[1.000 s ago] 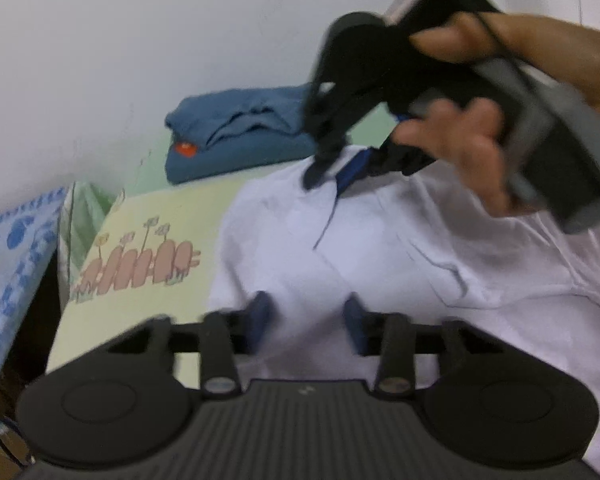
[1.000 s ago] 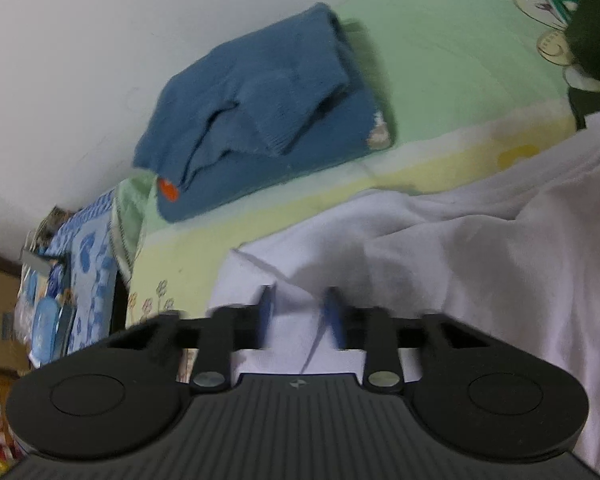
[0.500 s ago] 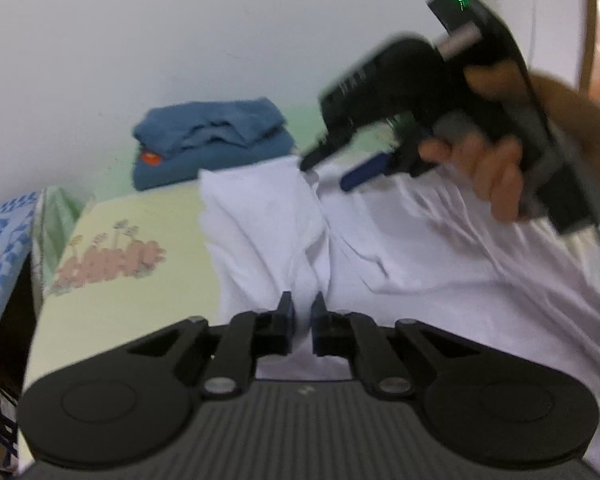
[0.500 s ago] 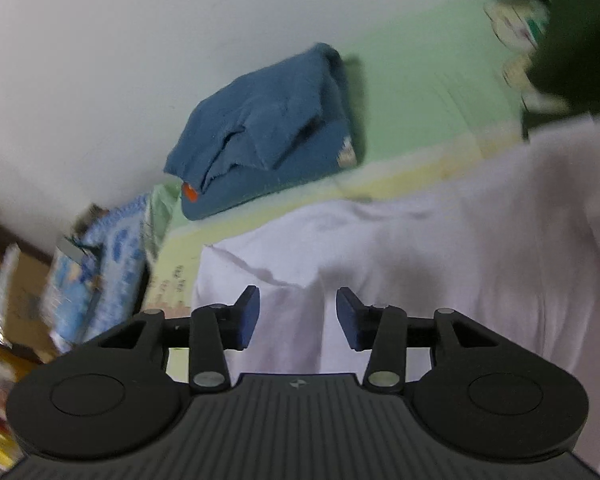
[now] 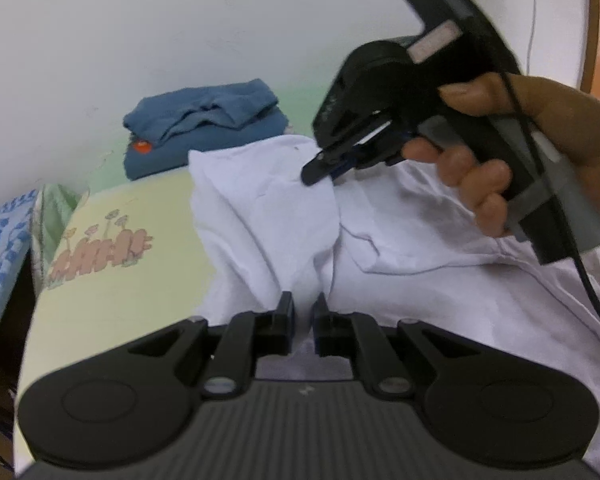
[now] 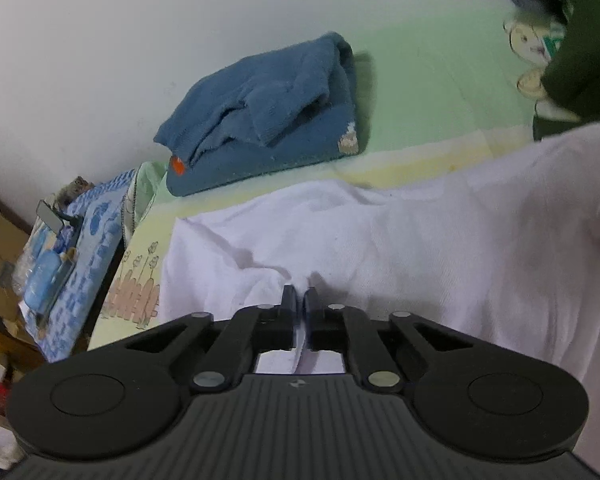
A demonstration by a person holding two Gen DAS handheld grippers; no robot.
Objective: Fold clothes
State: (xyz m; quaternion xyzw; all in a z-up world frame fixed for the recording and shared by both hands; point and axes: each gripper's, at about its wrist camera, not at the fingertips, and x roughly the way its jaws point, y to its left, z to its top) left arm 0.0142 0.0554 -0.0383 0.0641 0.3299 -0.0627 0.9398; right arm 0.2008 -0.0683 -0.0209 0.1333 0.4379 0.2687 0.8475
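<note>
Bed (image 6: 440, 92) by white wall: blue sweater (image 6: 268, 116) folded at far edge; left gripper (image 5: 302, 312) and right gripper (image 6: 299, 300), which just closed, both clamped on white shirt (image 6: 400, 240)

The garment (image 5: 268, 216) was white. Behind it lay a folded blue knit (image 6: 268, 108) with a small orange-red patch. The bedsheet (image 5: 112, 280) was pale yellow, shading to pale green near the wall, printed with a pinkish fence and flowers. A blue-and-white patterned cloth (image 6: 96, 216) hung at the side. Both grippers (image 5: 303, 312) (image 6: 299, 304) were black, apparently blue-padded.
</note>
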